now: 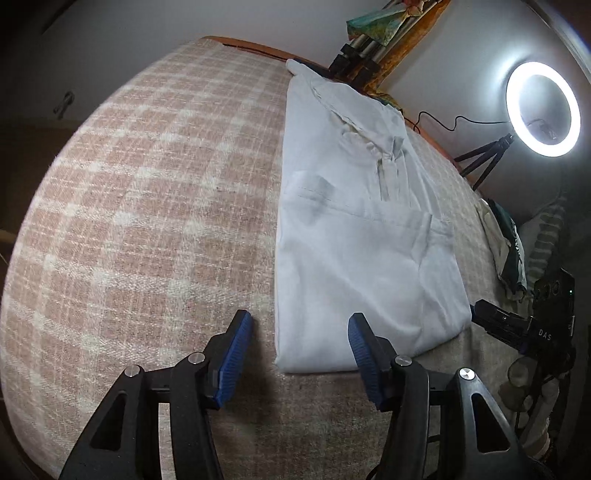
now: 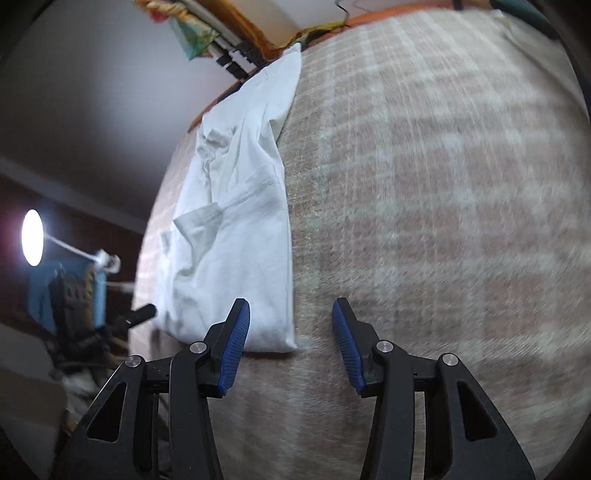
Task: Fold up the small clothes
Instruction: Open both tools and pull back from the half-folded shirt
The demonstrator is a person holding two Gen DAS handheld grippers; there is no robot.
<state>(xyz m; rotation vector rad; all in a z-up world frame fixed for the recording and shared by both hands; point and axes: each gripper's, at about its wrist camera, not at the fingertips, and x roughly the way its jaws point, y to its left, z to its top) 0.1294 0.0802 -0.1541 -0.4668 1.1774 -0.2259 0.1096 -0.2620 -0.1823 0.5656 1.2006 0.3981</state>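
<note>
Lying folded into a long strip on a pink-and-cream checked blanket (image 1: 147, 206), a white shirt (image 1: 354, 236) stretches away from both cameras toward the far edge of the bed. Its collar and button placket face up in the left wrist view, with a sleeve doubled across the body and a stitched hem line running over the cloth. The near end of the shirt forms a thick, rounded fold.

The left gripper (image 1: 301, 345) hangs just above the blanket at that near end, its jaws spread wide and holding nothing; one blue ribbed pad sits over bare blanket, the other over the lower corner of the shirt. The right gripper (image 2: 291, 332) is likewise released and empty, its jaws apart, straddling the shirt's (image 2: 236, 206) near right corner, one pad over white cloth and the other over the blanket (image 2: 443, 184). Whether either pad touches the fabric cannot be told.

Beyond the bed's orange edge, a lit ring light (image 1: 542, 109) stands on a black tripod (image 1: 484, 160), a thin black cable trailing from it. Rolled bundles and coloured cloth (image 1: 376, 26) lean against the pale wall at the far end. A dark green and white heap of clothing (image 1: 508, 251) rests at the blanket's right side, near a black device marked "DAS" (image 1: 543, 321).
</note>
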